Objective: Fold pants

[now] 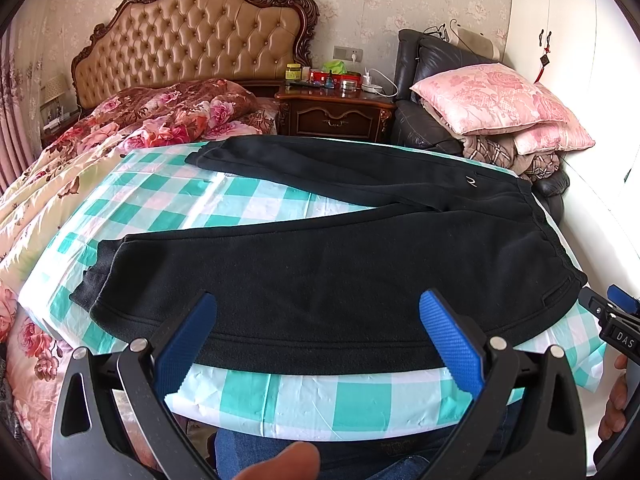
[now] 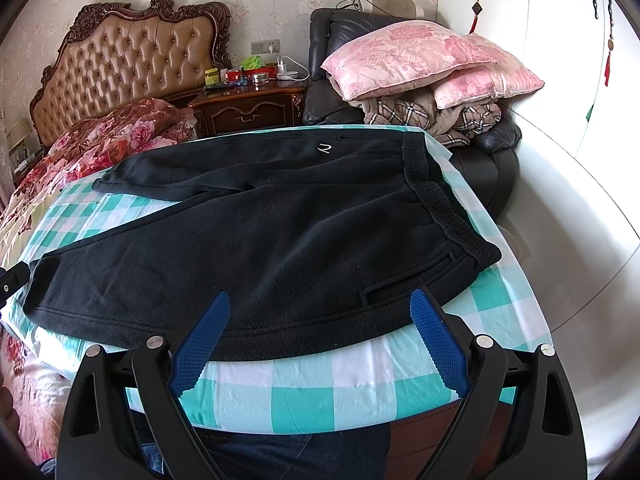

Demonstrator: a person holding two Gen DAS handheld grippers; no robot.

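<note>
Black fleece pants (image 1: 328, 264) lie flat on a table covered by a teal and white checked cloth (image 1: 304, 400), legs spread apart to the left, waistband to the right. They also show in the right wrist view (image 2: 260, 248). My left gripper (image 1: 318, 304) is open, hovering at the near edge over the near leg. My right gripper (image 2: 320, 304) is open, at the near edge by the hip pocket (image 2: 404, 284). The right gripper's tip shows at the edge of the left wrist view (image 1: 616, 320).
A bed with a floral quilt (image 1: 120, 132) and tufted headboard (image 1: 192, 40) lies to the left. A wooden nightstand (image 1: 336, 112) stands behind. A dark armchair with pink pillows (image 1: 496, 100) sits at the back right. White wardrobe doors (image 2: 560, 40) are at right.
</note>
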